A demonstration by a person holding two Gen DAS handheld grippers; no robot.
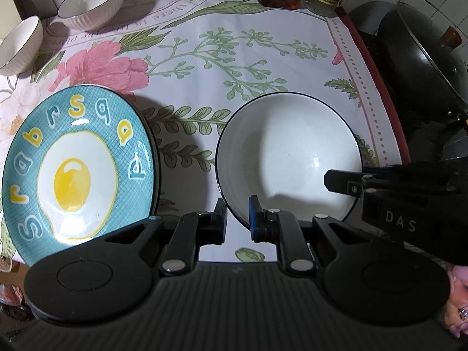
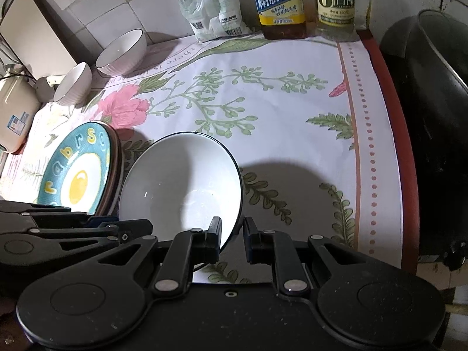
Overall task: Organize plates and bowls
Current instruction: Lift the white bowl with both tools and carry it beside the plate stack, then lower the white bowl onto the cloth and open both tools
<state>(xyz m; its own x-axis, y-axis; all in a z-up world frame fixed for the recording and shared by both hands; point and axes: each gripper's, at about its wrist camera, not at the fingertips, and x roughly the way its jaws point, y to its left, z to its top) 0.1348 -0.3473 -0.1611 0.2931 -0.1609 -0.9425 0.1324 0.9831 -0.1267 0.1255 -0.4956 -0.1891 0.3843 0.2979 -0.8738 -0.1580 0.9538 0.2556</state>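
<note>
A large white bowl with a dark rim (image 1: 288,158) (image 2: 178,184) sits near the front of the flowered table. My left gripper (image 1: 237,216) straddles its left rim, one finger outside and one inside, jaws narrowly apart. My right gripper (image 2: 232,235) straddles its right rim the same way; one of its fingers (image 1: 345,182) shows inside the bowl. A teal fried-egg plate (image 1: 79,161) (image 2: 77,172) lies on a stack of plates to the left. Two white ribbed bowls (image 1: 93,3) (image 1: 20,45) stand at the back left.
A black wok with lid (image 1: 424,58) (image 2: 433,117) sits beyond the table's right edge. Two bottles (image 2: 282,3) (image 2: 336,0) and white bags (image 2: 210,5) line the back wall. A beige appliance (image 2: 14,114) stands at the left.
</note>
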